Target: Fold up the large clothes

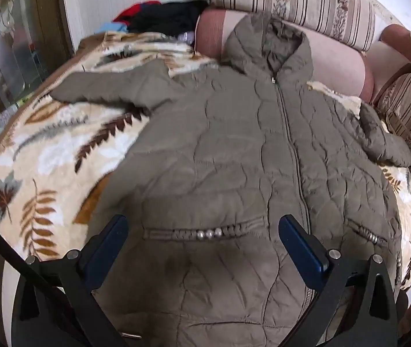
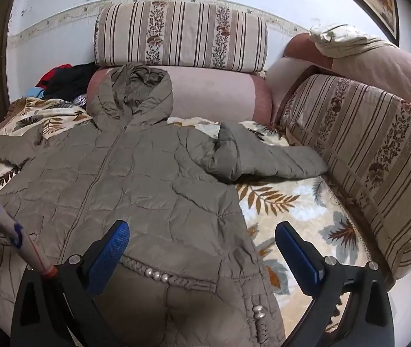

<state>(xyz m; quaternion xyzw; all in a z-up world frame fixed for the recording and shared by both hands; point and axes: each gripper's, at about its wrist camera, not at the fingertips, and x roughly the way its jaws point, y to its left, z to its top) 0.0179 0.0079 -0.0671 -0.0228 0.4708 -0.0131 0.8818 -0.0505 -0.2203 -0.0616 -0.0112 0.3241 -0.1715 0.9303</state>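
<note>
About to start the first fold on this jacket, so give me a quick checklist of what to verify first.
1. Jacket spread front up, zipped: ok.
2. Left gripper jaws open, empty: ok.
3. Right gripper jaws open, empty: ok.
4. Left-side sleeve lies out flat: ok.
5. Right-side sleeve flat: not ok, bunched at the shoulder.
6. Hood flat: not ok, propped against the bolster.

Olive-grey quilted jacket (image 1: pixel 234 159); cream blanket (image 1: pixel 46 150), brown leaf print; striped floral cushion (image 2: pixel 180 33); pink bolster (image 2: pixel 214 95).
</note>
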